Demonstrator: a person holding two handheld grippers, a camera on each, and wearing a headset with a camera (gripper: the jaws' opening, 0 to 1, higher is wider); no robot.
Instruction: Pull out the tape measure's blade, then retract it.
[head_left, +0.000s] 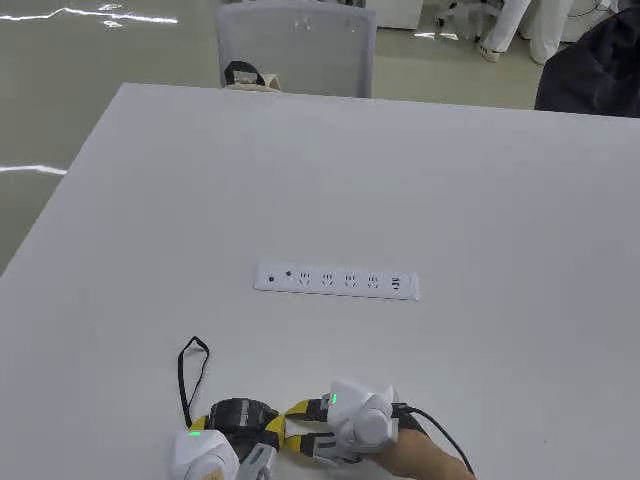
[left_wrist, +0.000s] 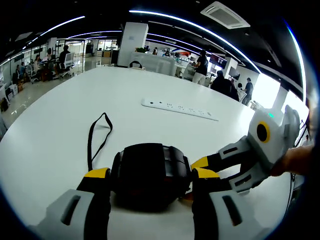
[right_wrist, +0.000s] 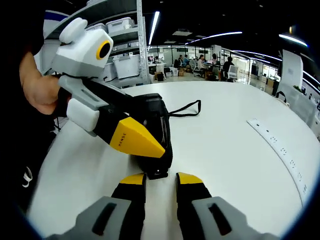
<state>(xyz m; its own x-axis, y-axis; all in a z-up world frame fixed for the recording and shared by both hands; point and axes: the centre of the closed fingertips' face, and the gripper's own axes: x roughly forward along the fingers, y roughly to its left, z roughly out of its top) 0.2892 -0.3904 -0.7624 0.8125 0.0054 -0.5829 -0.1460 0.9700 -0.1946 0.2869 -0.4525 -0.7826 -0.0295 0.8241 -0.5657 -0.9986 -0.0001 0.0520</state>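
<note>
Tape measure (left_wrist: 150, 165) gripped by left claw (left_wrist: 151, 173) (print (right_wrist: 122, 140) illegible); right claw (right_wrist: 160, 178) near-closed, hold unclear.

bright, even overhead light from ceiling strips (right_wrist: 154, 25), shadows soft. glare streaks on floor (head_left: 110, 16). gripper views bend hard at edges. black tape measure (left_wrist: 150, 175) reads dark, low detail.

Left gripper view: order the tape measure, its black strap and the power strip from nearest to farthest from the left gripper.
1. The tape measure, held between the jaws of the left gripper.
2. The black strap, lying on the table ahead and to the left.
3. The power strip, farther out across the table, ahead and slightly right.
</note>
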